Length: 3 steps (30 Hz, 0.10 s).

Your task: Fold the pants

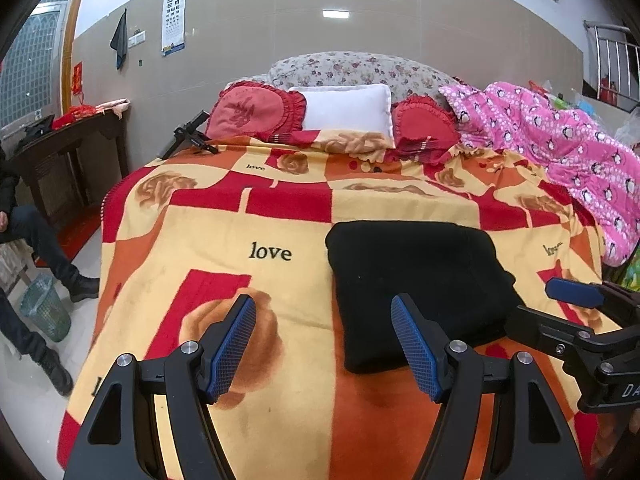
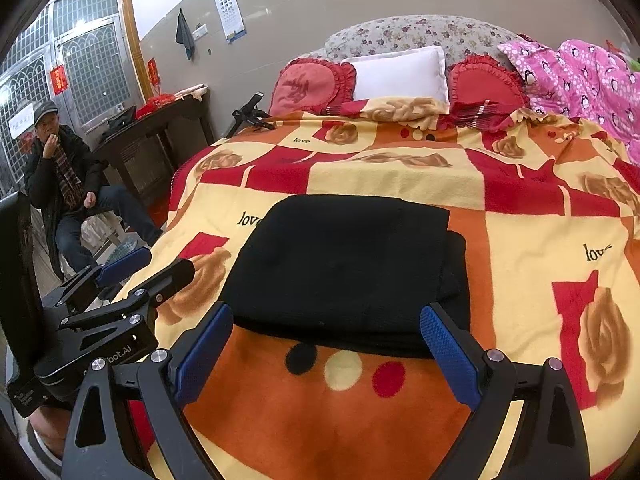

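Note:
Black pants [image 1: 416,284] [image 2: 344,268] lie folded into a thick rectangle on the red, orange and cream blanket [image 1: 240,232] [image 2: 520,240] of the bed. My left gripper [image 1: 324,344] stands open above the blanket, just left of the pants' near edge, with nothing between its blue pads. My right gripper [image 2: 326,354] is open too, hovering in front of the pants' near edge, its fingers apart from the cloth. The right gripper [image 1: 576,312] shows at the right edge of the left wrist view, and the left gripper [image 2: 136,276] at the left of the right wrist view.
At the head of the bed lie a white pillow [image 1: 348,108], two red cushions [image 1: 256,110] and a pink quilt [image 1: 560,140]. A black stand [image 1: 188,136] rests on the far left corner. A seated person [image 2: 68,184], a dark table [image 1: 68,148] and a green bin [image 1: 46,308] are to the left.

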Tool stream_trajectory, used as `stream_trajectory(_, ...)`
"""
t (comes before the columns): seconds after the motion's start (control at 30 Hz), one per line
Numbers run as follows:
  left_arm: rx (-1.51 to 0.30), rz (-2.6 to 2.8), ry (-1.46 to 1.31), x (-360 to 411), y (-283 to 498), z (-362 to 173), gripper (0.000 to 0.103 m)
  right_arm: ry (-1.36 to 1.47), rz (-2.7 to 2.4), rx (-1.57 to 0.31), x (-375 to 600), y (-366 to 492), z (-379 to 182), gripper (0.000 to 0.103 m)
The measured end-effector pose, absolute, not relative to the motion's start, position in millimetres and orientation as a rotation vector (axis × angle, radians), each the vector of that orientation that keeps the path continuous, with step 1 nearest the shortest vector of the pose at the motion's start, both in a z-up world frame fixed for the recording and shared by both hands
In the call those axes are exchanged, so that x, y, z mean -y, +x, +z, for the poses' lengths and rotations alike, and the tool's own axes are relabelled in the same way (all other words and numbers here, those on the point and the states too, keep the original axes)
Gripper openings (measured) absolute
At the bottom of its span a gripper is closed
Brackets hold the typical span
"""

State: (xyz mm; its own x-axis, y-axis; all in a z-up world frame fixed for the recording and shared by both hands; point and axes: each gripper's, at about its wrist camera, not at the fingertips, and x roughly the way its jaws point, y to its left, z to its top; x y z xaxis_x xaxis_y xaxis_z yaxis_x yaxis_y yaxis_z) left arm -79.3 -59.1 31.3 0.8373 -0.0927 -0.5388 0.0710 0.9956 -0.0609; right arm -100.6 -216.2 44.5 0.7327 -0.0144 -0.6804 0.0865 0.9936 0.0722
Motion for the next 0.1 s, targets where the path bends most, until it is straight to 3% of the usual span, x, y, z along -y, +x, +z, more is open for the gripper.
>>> stream_trajectory(0.1, -0.574, -0.084, -0.032, 57.2, -79.3, 31.1, 0.07, 0.1, -0.055, -0.747, 216.3, -100.7, 44.5, 0.096)
